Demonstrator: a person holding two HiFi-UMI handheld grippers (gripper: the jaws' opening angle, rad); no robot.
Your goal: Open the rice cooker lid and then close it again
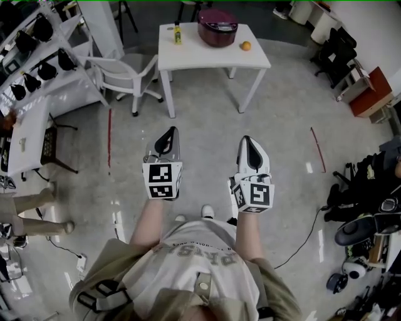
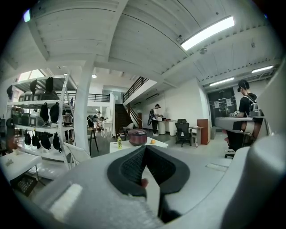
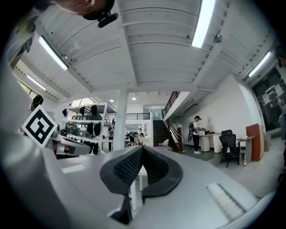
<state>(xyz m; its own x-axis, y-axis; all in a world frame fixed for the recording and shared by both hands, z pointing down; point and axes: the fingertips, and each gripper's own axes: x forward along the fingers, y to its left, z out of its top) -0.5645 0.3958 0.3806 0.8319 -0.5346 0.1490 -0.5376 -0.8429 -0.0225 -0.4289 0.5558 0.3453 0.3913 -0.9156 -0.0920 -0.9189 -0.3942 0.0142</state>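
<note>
Left grey gripper (image 1: pixel 171 130) and right grey gripper (image 1: pixel 246 138) both closed, empty, well apart from the white table (image 1: pixel 188 56) bearing a round maroon rice cooker (image 1: pixel 217 28), lid (image 1: pixel 217 17) seemingly down.

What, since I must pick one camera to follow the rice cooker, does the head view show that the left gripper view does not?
Only the head view: the right hand-held gripper, the person's forearms and a red floor line. Only the left gripper view: the ceiling light, a staircase and a person standing at a far desk. Both: the closed rice cooker on the white table with a bottle and an orange, and the left hand-held gripper, jaws together.
</note>
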